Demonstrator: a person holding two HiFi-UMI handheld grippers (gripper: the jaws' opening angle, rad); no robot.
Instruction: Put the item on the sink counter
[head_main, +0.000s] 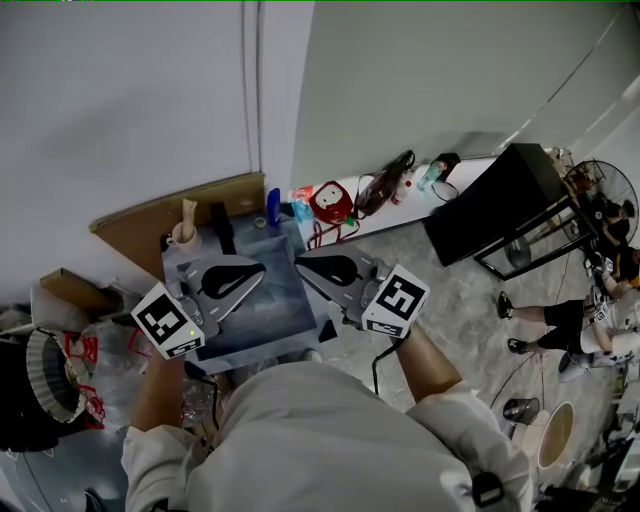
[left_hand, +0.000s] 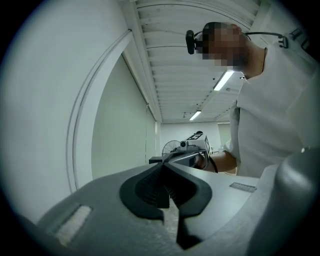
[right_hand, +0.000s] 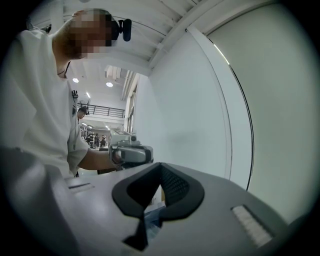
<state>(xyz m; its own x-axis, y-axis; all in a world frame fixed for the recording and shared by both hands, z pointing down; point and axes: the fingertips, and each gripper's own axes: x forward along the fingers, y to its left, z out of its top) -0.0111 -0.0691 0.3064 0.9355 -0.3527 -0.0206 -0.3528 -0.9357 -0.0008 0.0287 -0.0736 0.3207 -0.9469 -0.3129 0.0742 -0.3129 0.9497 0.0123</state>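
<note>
In the head view both grippers hover side by side over a grey-blue sink basin (head_main: 262, 330), tips turned toward each other. My left gripper (head_main: 258, 270) is shut with nothing between its jaws. My right gripper (head_main: 302, 264) is also shut and empty. Each gripper view looks upward along closed jaws at the wall and ceiling: the left gripper (left_hand: 163, 168) sees the right gripper (left_hand: 192, 150) beyond its tip, and the right gripper (right_hand: 160, 166) sees the left gripper (right_hand: 131, 154). Along the sink's back rim stand a beige faucet-like piece (head_main: 185, 228), a blue bottle (head_main: 273, 208) and a teal item (head_main: 300, 210).
A brown board (head_main: 140, 228) leans against the wall behind the sink. A red-and-white object (head_main: 328, 200) and cables lie on the floor by the wall. A black table (head_main: 500, 200) and a fan (head_main: 600, 190) stand right. Another person (head_main: 580, 320) is at the far right; a cardboard box (head_main: 60, 290) is left.
</note>
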